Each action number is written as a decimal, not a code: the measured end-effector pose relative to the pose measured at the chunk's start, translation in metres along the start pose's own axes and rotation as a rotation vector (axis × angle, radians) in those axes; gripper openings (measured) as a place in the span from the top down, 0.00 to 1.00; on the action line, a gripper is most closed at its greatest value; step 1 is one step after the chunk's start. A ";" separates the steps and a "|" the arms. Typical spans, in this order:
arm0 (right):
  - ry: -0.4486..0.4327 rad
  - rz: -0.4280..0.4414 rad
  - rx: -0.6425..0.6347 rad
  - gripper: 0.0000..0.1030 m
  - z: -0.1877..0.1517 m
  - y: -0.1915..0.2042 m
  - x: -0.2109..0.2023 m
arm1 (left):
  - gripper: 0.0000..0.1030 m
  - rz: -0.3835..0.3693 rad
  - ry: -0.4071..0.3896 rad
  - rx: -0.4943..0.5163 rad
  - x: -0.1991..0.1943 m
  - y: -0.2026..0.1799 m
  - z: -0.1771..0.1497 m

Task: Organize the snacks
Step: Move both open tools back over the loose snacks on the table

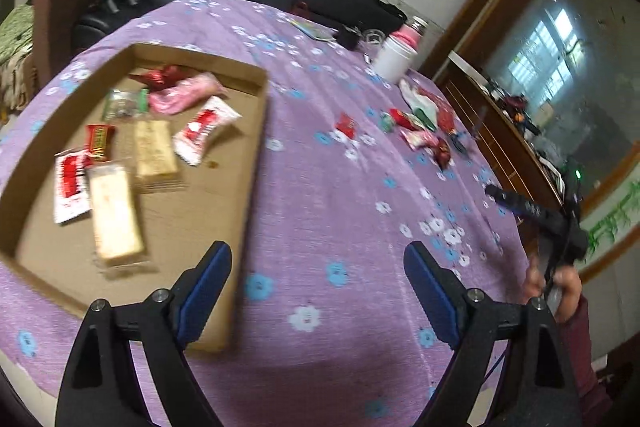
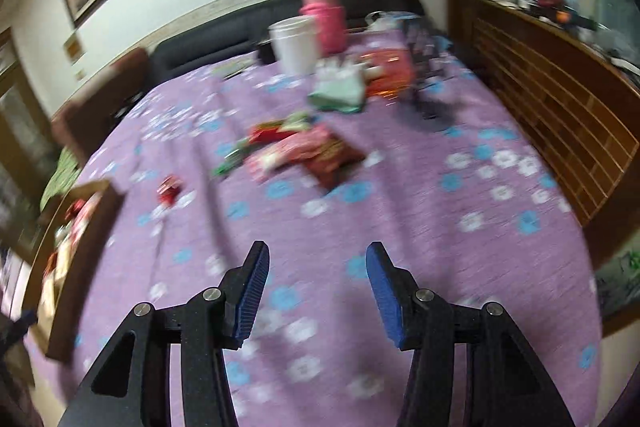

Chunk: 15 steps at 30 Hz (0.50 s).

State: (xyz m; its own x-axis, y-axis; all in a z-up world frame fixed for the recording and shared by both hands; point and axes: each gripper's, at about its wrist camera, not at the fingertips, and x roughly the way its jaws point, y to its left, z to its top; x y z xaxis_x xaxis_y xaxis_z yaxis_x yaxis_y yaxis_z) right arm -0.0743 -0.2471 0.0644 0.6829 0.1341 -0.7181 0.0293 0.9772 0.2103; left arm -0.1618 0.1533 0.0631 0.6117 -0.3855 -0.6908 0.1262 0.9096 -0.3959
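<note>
1. Several snacks already lie in the cardboard tray at the left of my left view: two pale wafer bars, red-and-white packets and a pink wrapper. More wait loose on the purple flowered cloth of the desk.
2. Judging by that, the step in hand is fetching the next loose piece. The heap of wrappers sits at centre in my right view, with one small red candy apart at the left, between the heap and the tray.
3. To do it well I would take a single item, come down over it squarely and close on its body, not a crinkly edge. The right view is blurred, so I cannot tell the pieces in the heap apart.
4. My left jaws stand spread wide and empty above bare cloth, just right of the tray's near corner.
5. My right jaws are likewise parted, gripping nothing, well short of the heap.
</note>
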 end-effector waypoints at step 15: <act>0.084 -0.010 0.244 0.48 0.075 -0.026 0.129 | 0.15 0.007 0.014 0.070 0.011 -0.022 0.008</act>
State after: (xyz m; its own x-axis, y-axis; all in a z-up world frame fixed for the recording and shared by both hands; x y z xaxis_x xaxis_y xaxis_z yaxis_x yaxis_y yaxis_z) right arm 0.0678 -0.2676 0.0158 0.6186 0.1479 -0.7717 0.2179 0.9113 0.3493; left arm -0.1515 0.1305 0.0694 0.6017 -0.3809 -0.7020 0.1771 0.9207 -0.3478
